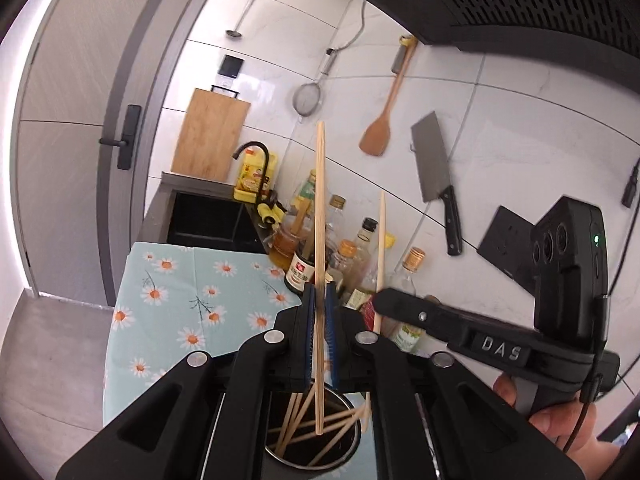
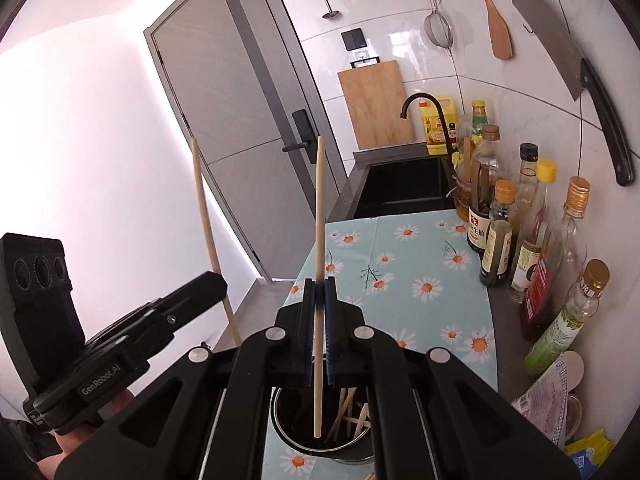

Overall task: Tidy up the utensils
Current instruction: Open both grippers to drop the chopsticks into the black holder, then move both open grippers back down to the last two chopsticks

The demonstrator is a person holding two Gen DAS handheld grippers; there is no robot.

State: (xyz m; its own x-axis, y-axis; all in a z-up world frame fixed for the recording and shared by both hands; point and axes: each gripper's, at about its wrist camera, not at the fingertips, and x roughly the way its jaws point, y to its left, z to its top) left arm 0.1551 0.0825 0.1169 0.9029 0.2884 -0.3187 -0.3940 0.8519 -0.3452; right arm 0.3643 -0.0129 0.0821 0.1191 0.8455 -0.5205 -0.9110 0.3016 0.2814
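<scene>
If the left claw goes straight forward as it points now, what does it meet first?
Probably the dark soy sauce bottle among the condiment bottles, just beyond the left claw; depth is unclear.

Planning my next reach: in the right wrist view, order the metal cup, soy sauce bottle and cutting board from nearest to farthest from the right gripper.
1. Metal cup, directly below the right gripper.
2. Soy sauce bottle, right, beside the cloth.
3. Cutting board, leaning on the far wall.
</scene>
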